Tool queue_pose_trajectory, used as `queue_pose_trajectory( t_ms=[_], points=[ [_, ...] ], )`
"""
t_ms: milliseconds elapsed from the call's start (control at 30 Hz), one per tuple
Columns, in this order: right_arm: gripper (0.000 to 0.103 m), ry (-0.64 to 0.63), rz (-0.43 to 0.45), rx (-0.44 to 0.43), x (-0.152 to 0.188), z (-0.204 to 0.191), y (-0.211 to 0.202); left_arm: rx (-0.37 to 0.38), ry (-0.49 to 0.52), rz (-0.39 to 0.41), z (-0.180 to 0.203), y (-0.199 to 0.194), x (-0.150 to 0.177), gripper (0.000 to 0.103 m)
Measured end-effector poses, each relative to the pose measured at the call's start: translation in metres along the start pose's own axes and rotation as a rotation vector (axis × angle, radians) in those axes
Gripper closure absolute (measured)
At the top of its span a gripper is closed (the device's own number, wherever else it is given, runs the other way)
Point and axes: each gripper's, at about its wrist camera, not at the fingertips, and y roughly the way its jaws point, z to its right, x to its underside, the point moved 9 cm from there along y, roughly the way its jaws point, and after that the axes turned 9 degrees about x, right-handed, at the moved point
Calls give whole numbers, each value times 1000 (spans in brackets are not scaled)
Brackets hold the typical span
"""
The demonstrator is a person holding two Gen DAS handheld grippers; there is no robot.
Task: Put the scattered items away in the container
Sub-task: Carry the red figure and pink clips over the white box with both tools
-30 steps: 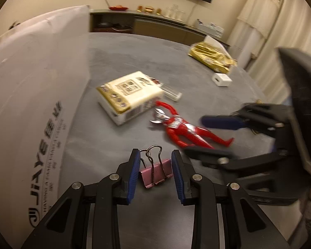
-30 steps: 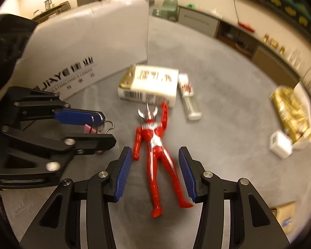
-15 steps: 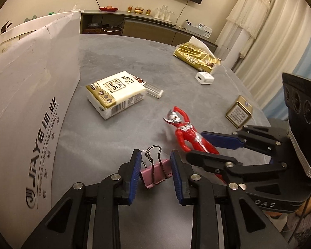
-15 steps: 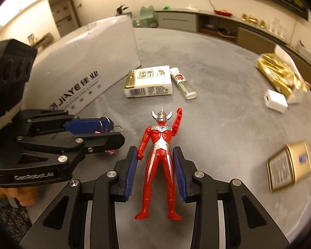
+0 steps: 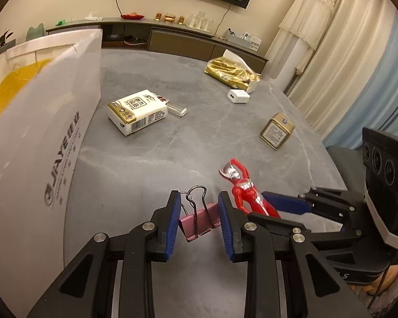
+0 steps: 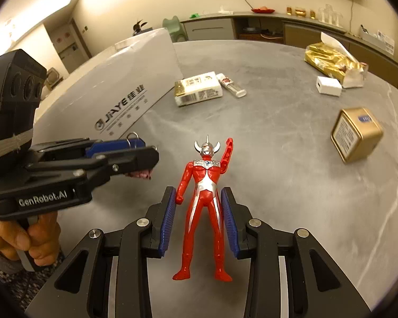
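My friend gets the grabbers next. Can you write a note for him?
Left gripper: shut on the pink metal binder clip, lifted.
Right gripper: shut on the red and silver plastic hero figure, lifted.
Big white cardboard box: on the left.
Left on the grey table: white tissue pack, clear tube, white charger, gold tin.

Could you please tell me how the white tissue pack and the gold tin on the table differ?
The white tissue pack is flat and oblong, beside the cardboard box; the gold tin is boxier, tipped on its side, apart from it. The pack looks soft, the tin rigid and shiny. Both rest ungrasped on the grey table.
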Motion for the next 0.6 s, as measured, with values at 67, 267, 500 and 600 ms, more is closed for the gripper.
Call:
queue_pose_trajectory(
  t_ms=[67, 267, 500, 600],
  points=[
    [67, 11, 2, -1, 6, -4, -7, 3, 1, 4, 4, -8, 3, 73],
    [67, 23, 8, 2, 23, -17, -27, 7, 8, 14, 15, -31, 16, 73],
    [67, 30, 14, 6, 39, -32, -48, 12, 28, 37, 27, -61, 27, 73],
    [67, 32, 19, 4, 44, -39, -57, 14, 30, 48, 30, -73, 32, 73]
  ],
)
